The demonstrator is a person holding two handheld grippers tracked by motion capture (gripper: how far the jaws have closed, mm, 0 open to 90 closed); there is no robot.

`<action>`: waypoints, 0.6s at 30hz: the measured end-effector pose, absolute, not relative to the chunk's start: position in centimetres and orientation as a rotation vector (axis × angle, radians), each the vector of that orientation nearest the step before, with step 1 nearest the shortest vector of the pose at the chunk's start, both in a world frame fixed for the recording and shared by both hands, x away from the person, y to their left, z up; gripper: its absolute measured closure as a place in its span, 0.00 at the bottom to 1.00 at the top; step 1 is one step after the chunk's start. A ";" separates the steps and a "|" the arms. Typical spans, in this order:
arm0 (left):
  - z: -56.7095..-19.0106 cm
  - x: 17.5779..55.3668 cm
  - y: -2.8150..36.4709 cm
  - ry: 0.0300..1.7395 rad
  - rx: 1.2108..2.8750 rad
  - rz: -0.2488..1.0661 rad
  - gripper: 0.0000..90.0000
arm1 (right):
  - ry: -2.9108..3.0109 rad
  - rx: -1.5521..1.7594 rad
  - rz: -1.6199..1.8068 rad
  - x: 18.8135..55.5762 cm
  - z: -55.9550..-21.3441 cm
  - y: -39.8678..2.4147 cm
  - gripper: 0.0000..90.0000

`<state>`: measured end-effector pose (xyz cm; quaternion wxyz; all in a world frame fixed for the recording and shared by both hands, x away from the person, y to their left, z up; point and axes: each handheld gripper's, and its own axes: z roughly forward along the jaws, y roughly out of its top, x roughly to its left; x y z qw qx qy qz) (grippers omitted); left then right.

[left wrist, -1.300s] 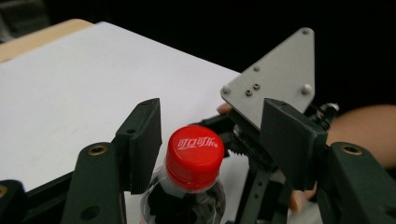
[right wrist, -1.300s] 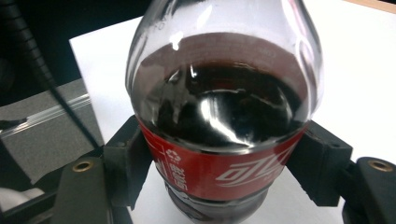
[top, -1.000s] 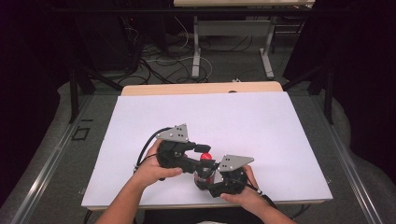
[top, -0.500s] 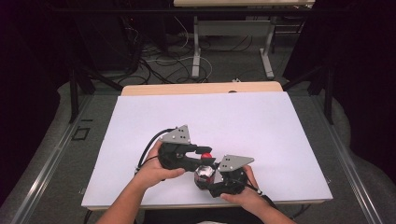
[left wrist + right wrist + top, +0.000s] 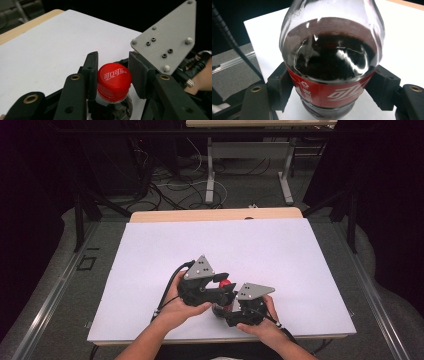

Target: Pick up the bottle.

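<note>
A cola bottle (image 5: 329, 57) with dark liquid and a red label stands near the front edge of the white table (image 5: 225, 245). My right gripper (image 5: 329, 88) is shut on its body at the label, one jaw on each side. In the high view the right gripper (image 5: 221, 312) sits low beside the bottle. The red cap (image 5: 114, 76) sits between the jaws of my left gripper (image 5: 113, 72), which press on both its sides. From above, the left gripper (image 5: 226, 288) reaches in from the left over the cap (image 5: 225, 283).
The right gripper's grey three-cornered plate (image 5: 165, 40) and the hand (image 5: 202, 81) holding it sit close behind the cap. A wooden strip (image 5: 215, 215) borders the table's far edge. Cables and table legs (image 5: 210, 170) lie on the floor beyond.
The left gripper has shifted a little around the bottle top and the red cap shows again beside it. The right gripper and bottle have stayed in place.
</note>
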<state>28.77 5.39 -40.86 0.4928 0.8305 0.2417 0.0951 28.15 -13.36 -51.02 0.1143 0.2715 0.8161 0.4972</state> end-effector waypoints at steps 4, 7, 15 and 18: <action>-40.9 28.0 4.8 0.704 1.971 0.294 0.69 | 2.388 0.818 1.451 28.1 -50.9 -13.4 0.32; -40.9 27.3 4.2 0.797 1.933 0.356 0.69 | 2.373 0.811 1.456 28.2 -51.0 -13.5 0.32; -41.2 26.3 3.0 0.935 1.877 0.456 0.69 | 2.364 0.833 1.443 28.3 -51.1 -13.5 0.32; -41.1 26.4 3.0 0.944 1.877 0.444 0.69 | 2.362 0.838 1.443 28.3 -51.1 -13.5 0.32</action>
